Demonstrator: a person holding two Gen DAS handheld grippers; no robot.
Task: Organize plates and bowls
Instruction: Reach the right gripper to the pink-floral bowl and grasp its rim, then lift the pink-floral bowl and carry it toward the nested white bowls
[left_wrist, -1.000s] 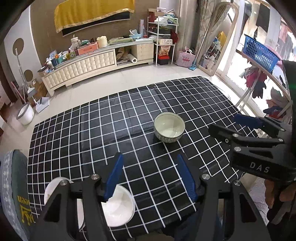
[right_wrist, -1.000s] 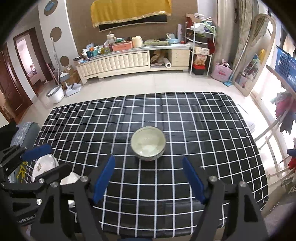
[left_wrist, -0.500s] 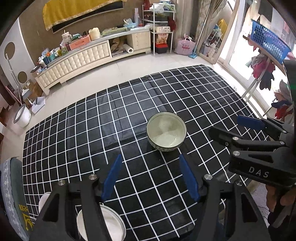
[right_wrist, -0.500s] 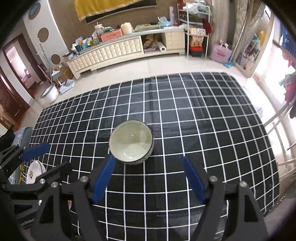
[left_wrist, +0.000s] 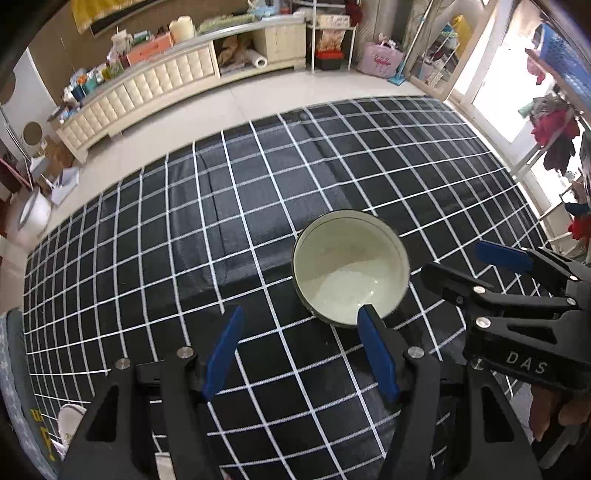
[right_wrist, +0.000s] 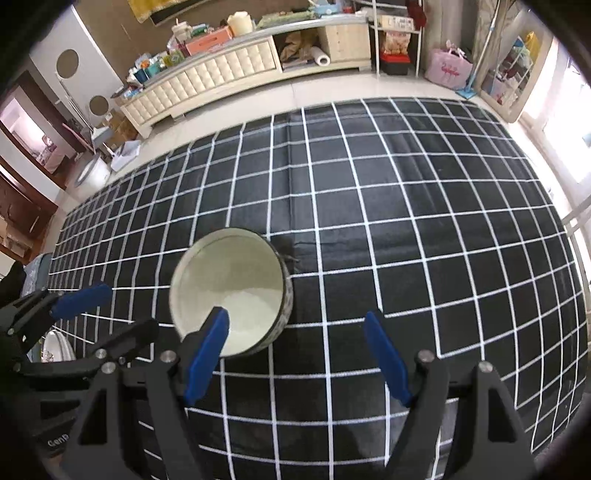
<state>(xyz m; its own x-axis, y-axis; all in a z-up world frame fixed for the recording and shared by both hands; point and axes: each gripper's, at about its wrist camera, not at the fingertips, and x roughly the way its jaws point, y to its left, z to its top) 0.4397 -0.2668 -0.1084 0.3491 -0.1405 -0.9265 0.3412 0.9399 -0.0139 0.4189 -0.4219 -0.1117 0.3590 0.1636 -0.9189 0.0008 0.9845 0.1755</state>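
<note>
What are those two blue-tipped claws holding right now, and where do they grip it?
Nothing. The left gripper and right gripper both stand open above the checked cloth, near the bowl but not clamped on it.

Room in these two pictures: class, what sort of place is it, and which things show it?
Probably a home living room: a long cream cabinet cluttered with household items, a pink bag on the tiled floor, clothes hanging by the window.
</note>
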